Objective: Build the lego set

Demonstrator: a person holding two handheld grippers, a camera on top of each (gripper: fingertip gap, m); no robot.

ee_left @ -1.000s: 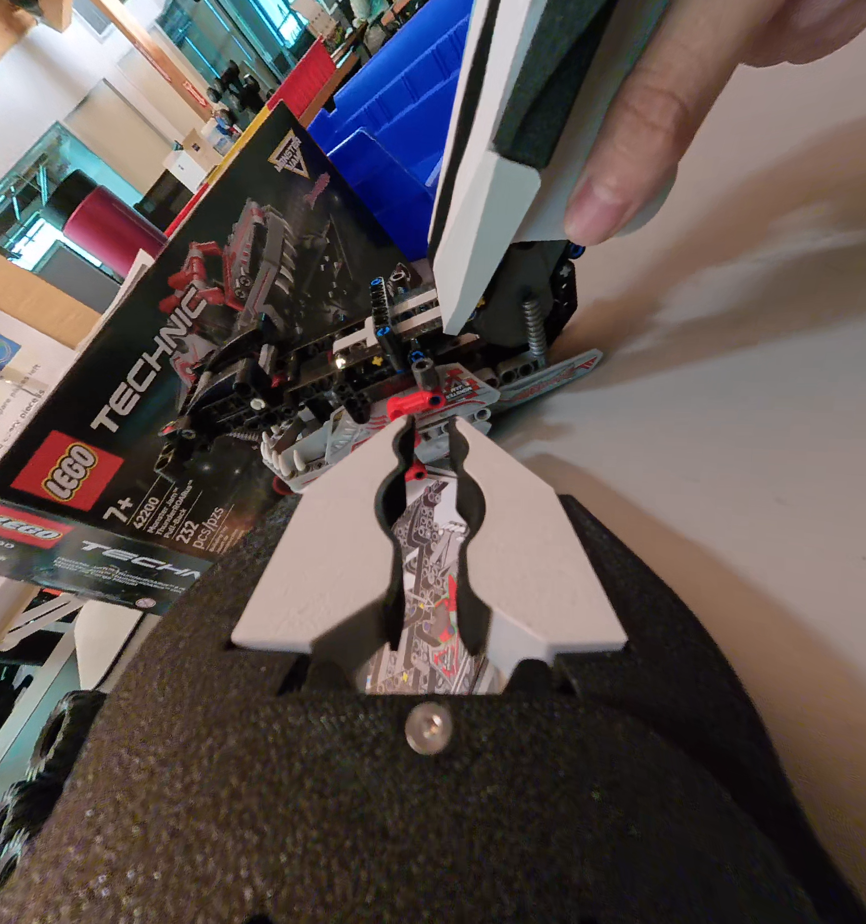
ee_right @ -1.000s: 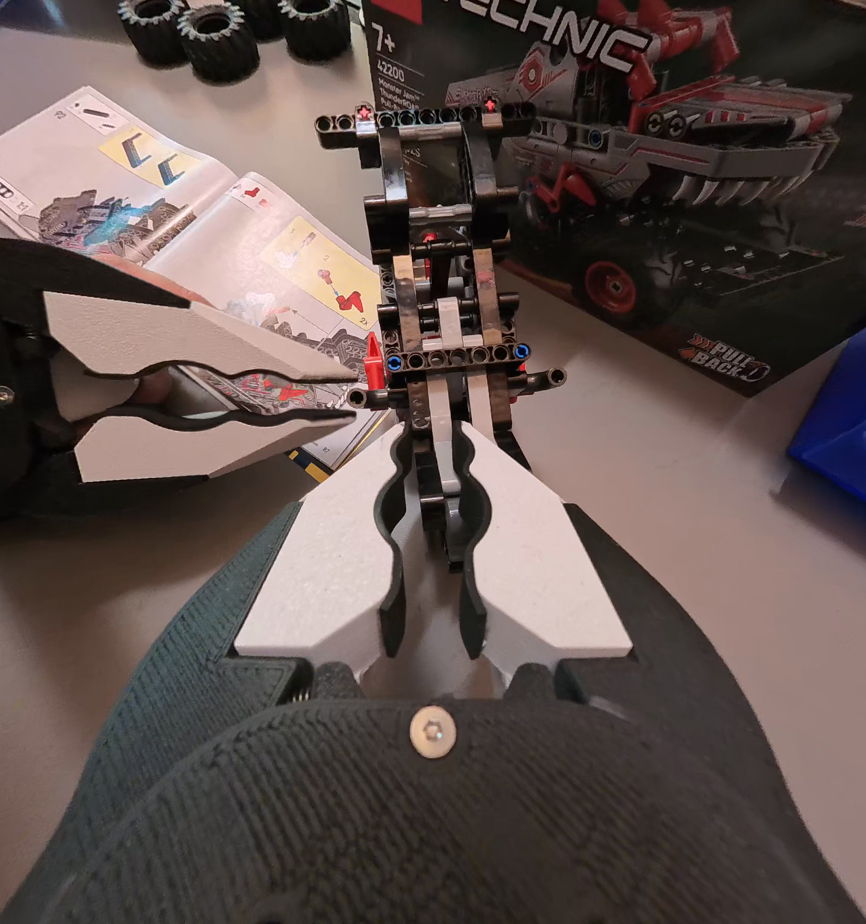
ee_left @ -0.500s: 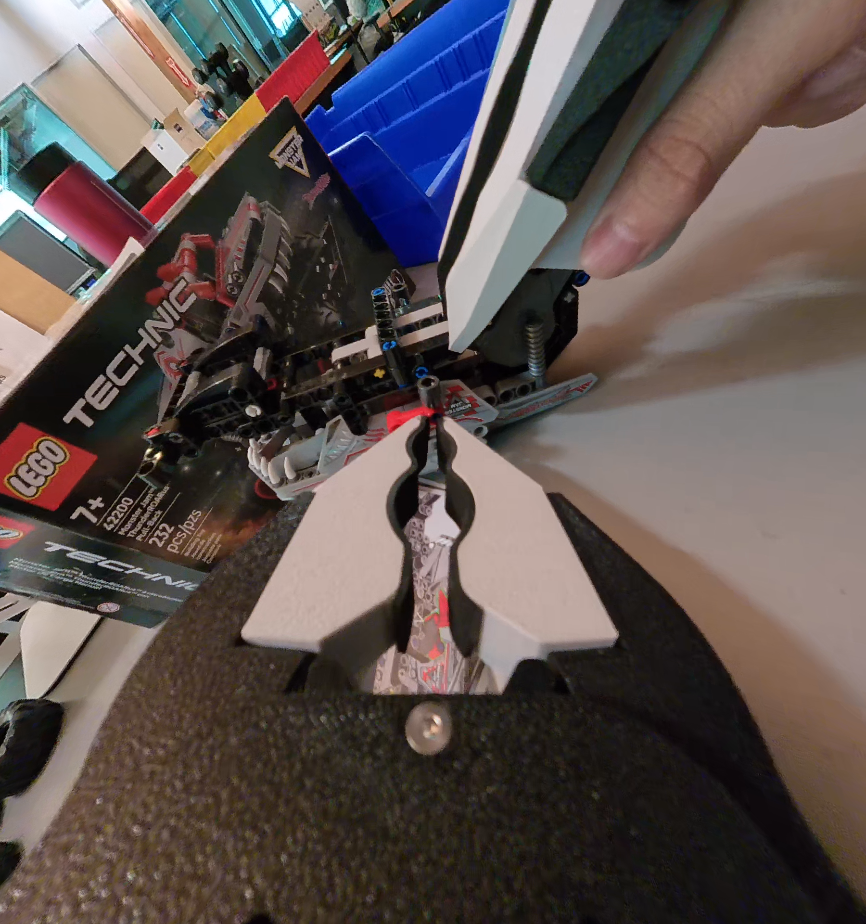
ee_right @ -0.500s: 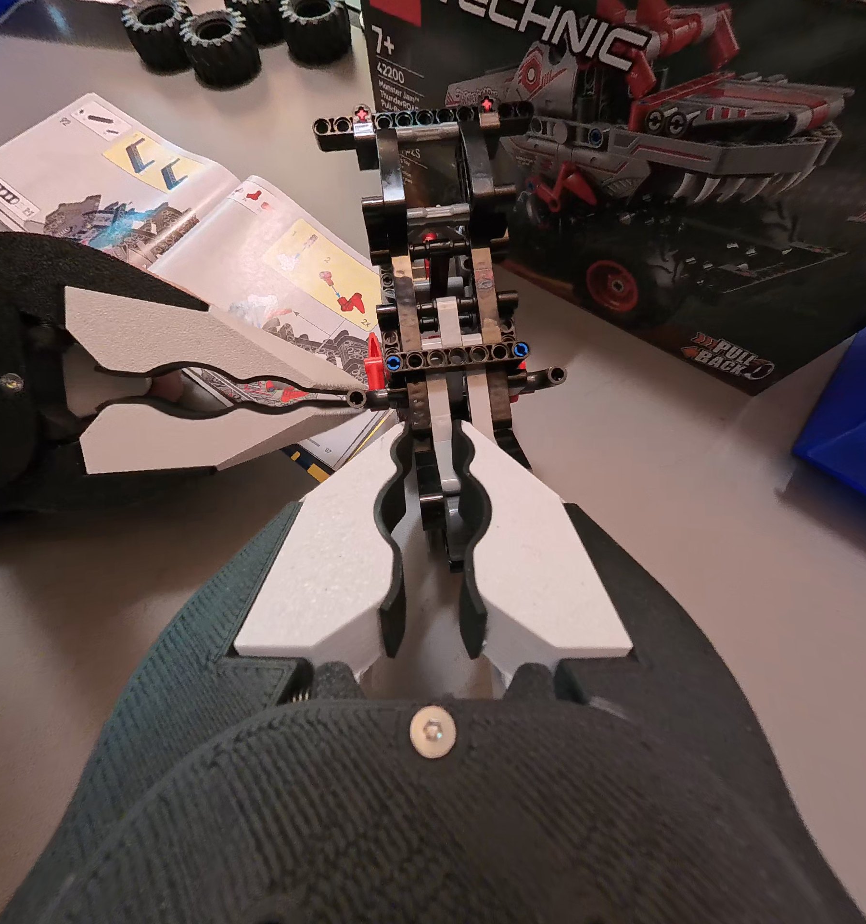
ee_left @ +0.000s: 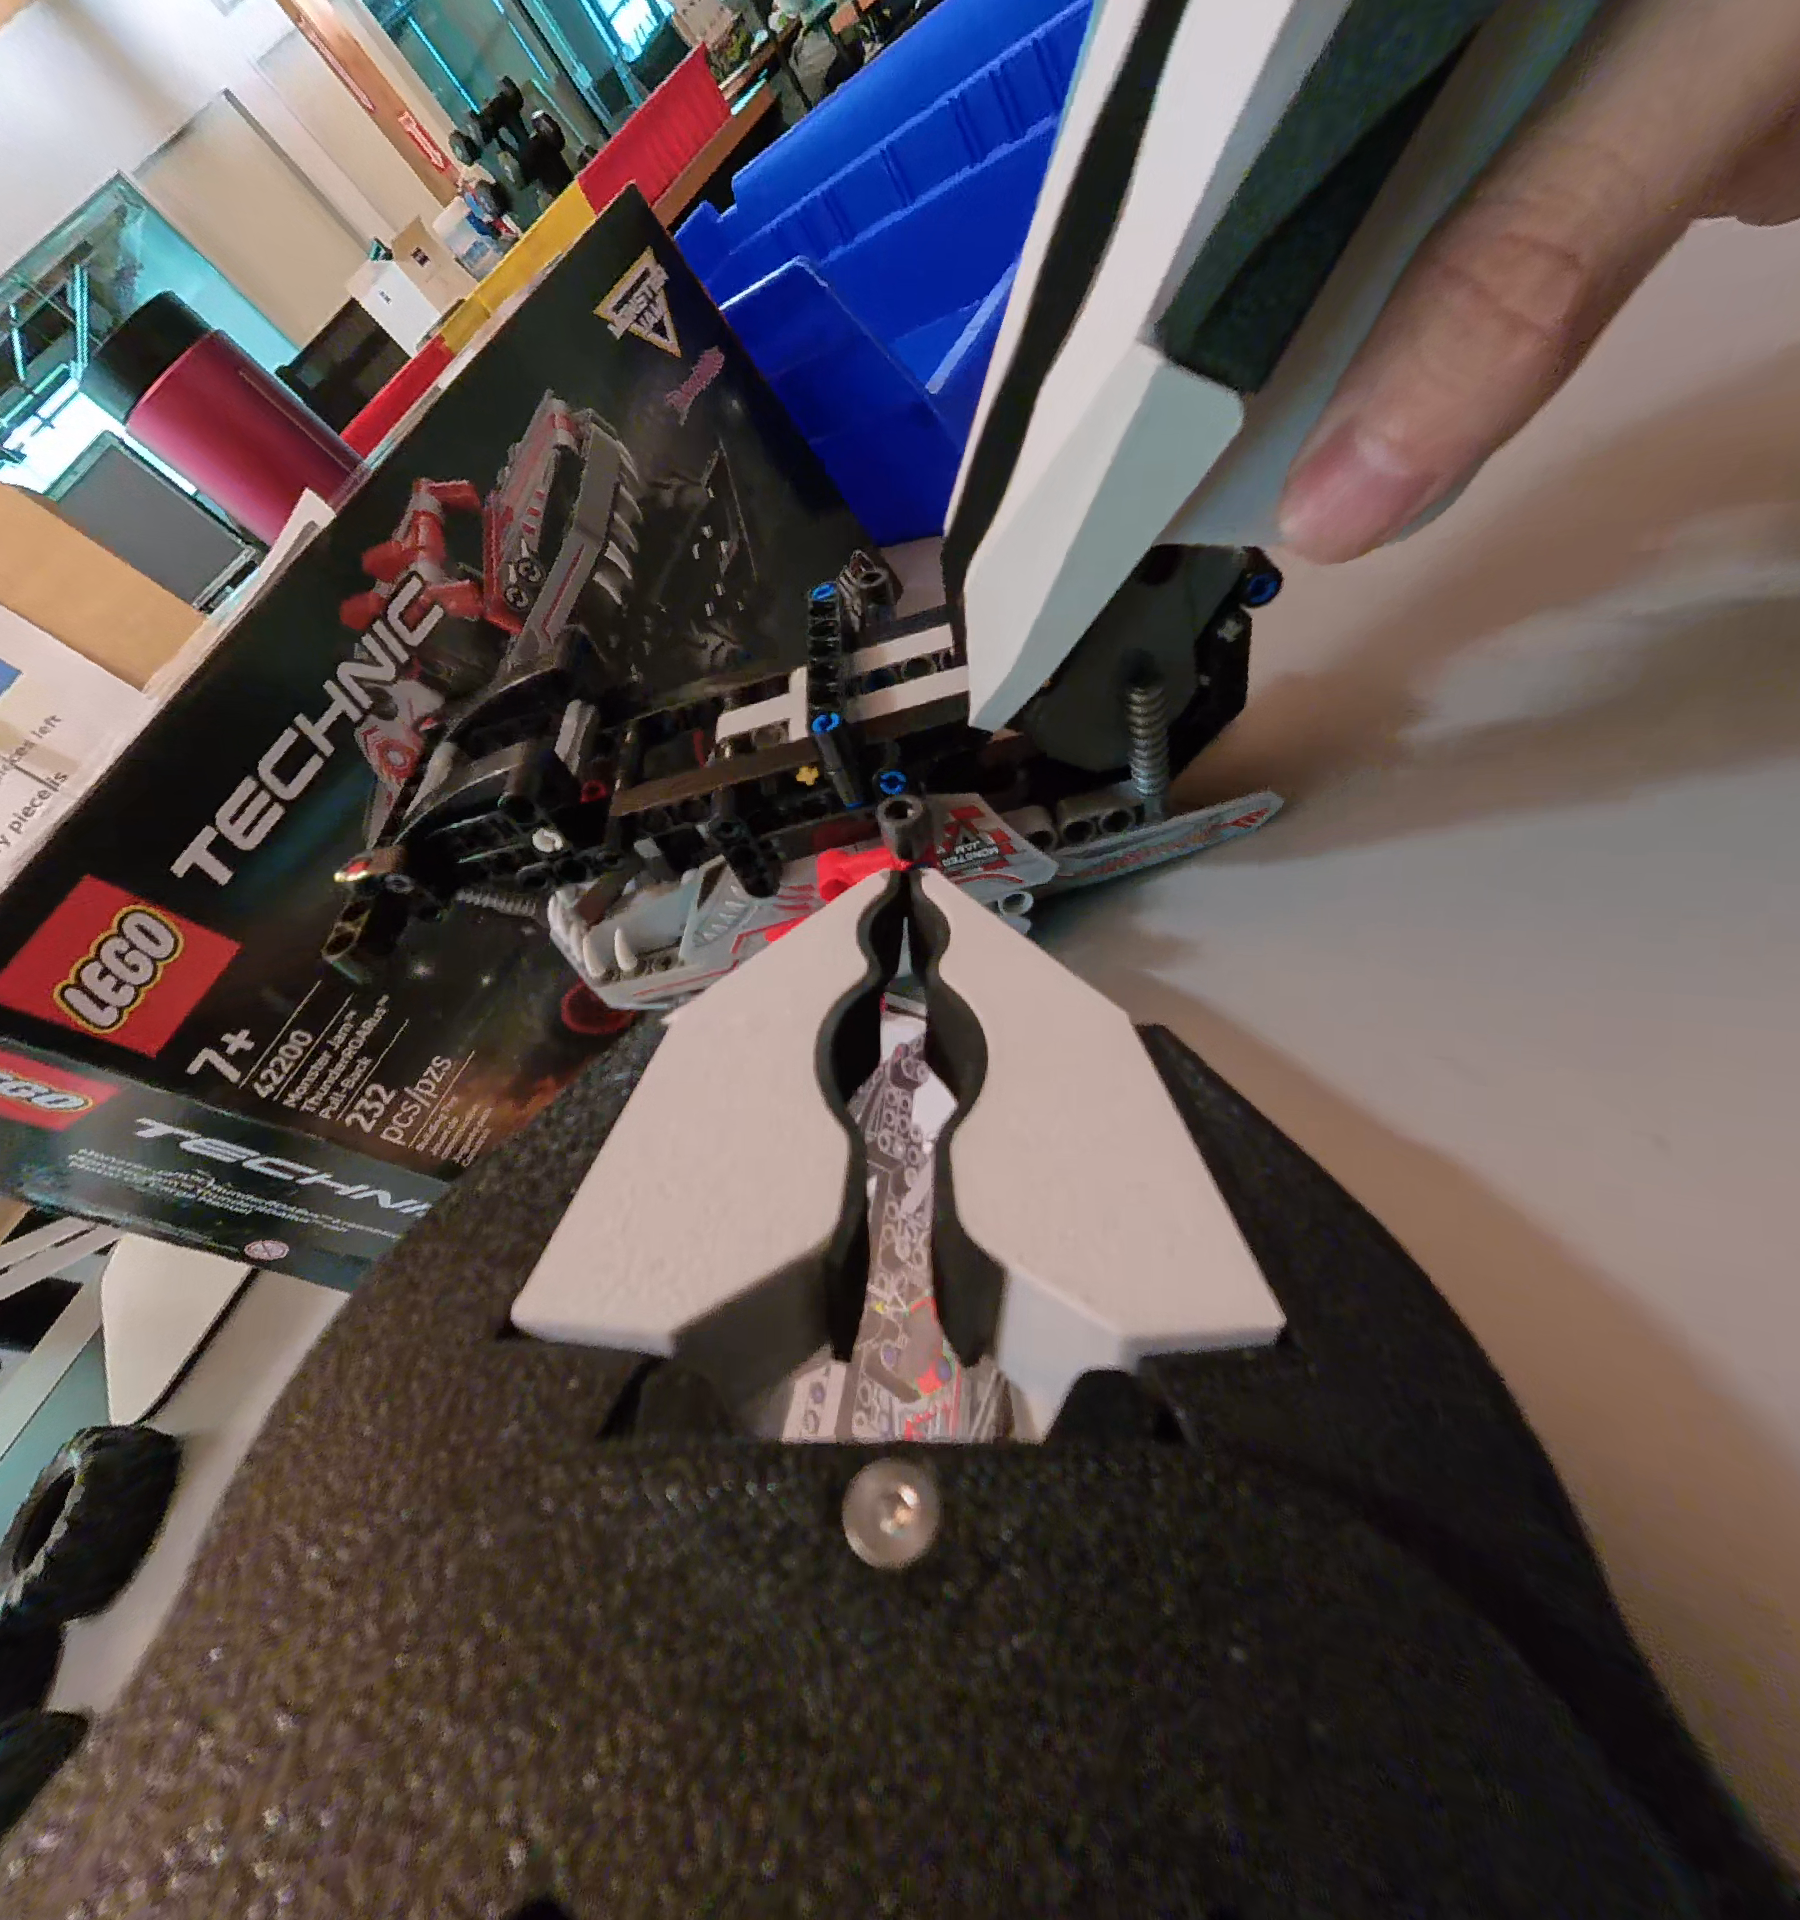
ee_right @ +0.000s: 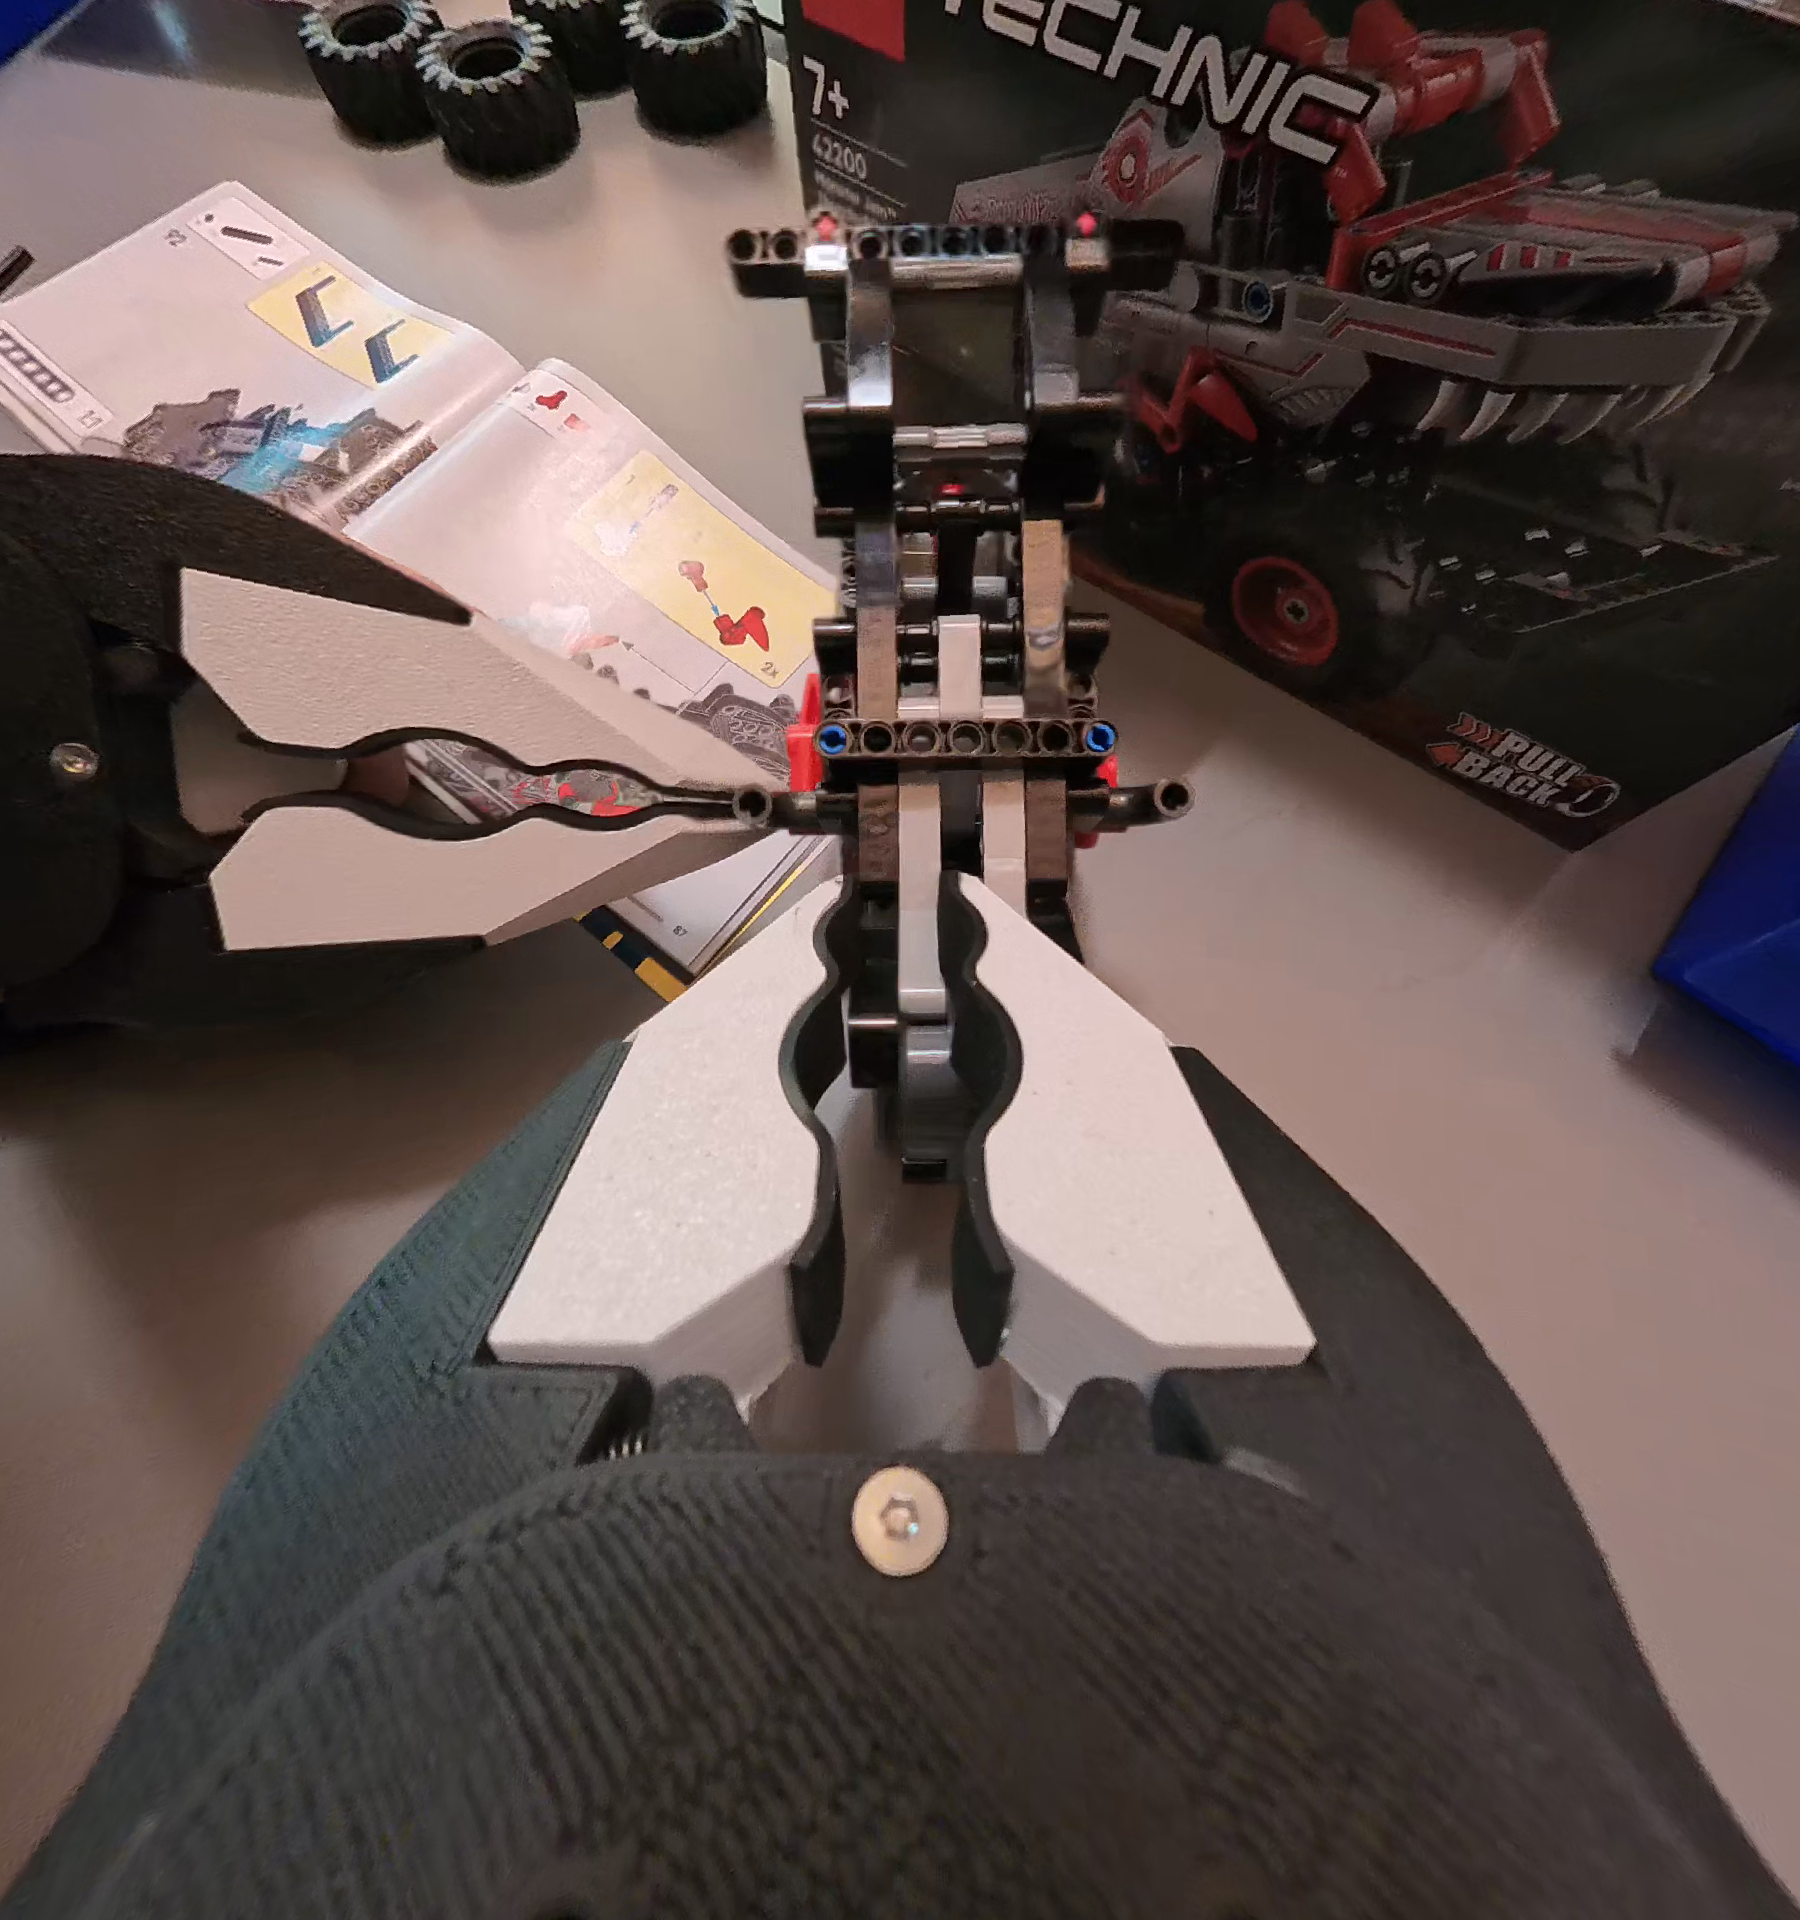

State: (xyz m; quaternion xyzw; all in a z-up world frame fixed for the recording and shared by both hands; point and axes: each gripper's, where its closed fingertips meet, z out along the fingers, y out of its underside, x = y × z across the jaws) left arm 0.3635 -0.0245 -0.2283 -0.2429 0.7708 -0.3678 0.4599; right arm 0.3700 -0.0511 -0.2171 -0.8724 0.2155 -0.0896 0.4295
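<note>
Here my right gripper pinches the near end of the lego chassis, whose long axis runs straight away from me toward the set box. My left gripper, jaws pressed together, touches the chassis's left axle tip beside a red piece. An instruction booklet lies left, tyres beyond, a blue bin right; I cannot see its contents.

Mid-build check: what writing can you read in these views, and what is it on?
I can't quote writing; it stands here:
Set box: logos, large lettering, small print.
Instruction booklet: page numbers, too small.
Model: sticker on side panel, tiny.
Poster: cut off, blurred.
</note>
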